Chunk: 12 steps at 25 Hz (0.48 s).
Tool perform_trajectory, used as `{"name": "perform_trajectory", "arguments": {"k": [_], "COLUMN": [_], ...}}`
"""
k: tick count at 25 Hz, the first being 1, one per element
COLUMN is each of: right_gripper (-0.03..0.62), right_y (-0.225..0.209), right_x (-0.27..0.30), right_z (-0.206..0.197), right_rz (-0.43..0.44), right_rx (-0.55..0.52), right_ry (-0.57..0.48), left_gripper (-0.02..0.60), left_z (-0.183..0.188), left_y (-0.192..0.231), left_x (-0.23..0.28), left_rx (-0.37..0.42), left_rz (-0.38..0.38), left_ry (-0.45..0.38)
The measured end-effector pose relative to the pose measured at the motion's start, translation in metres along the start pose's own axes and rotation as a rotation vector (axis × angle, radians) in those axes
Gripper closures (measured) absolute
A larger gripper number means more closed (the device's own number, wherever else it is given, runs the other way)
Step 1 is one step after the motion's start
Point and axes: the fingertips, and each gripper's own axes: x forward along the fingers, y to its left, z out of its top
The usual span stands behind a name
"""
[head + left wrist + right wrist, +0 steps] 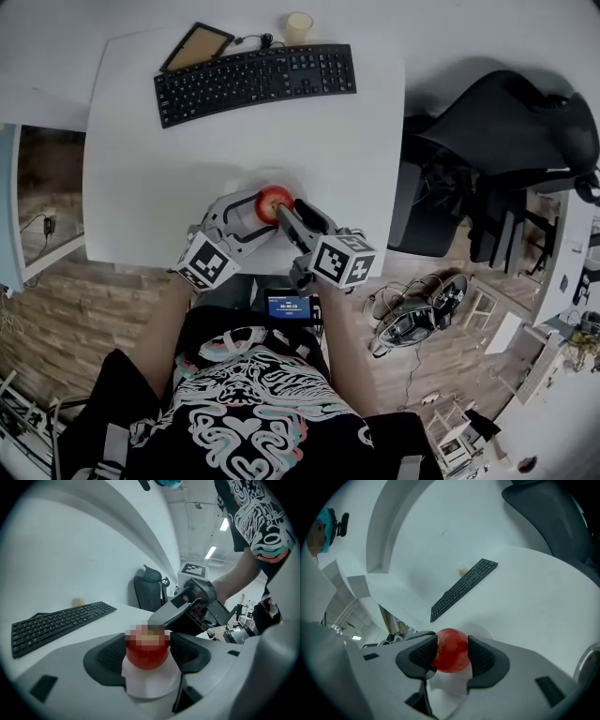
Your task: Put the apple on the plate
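Table [141, 169]: white, and it carries everything here.
Keyboard [255, 82]: black, well beyond the plate on the far side (out of the way of this step).
Plate [480, 629]: white on white, so only a faint round rim shows past the apple in the right gripper view. It lies near the table edge closest to the person.
Left gripper [147, 656]: it comes in from the plate's left. Its dark pads sit against both sides of the apple, so the jaws look closed on it.
Right gripper [451, 654]: it comes in from the plate's near right, with its jaws clamped on the apple and both pads touching the fruit.
Apple [274, 201]: red, held over the plate by both grippers at once. Whether its underside already rests on the plate cannot be told.
Step in hand: setting the apple down and letting go, with the task judged nearly done.
How to do it well: lower straight down until the apple bears on the plate (not on its rim). Open one pair of jaws first while the other steadies the fruit, then open the second slowly. Back each gripper out along its own line, since a round apple will likely roll if a pad drags it sideways.
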Motion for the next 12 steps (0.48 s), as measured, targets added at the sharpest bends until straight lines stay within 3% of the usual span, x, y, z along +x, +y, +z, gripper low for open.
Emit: {"name": "perform_trajectory", "arguments": {"k": [12], "right_gripper": [0.388], "right_y": [0.006], "right_x": [-0.009], "right_z": [0.011], "right_rz": [-0.045], "right_rx": [-0.059], "right_ry": [-0.079], "left_gripper": [0.299], "left_z": [0.008], "left_y": [0.005], "left_x": [-0.002], "left_rx": [0.018], "left_rz": [0.022], "left_ry": [0.008]}}
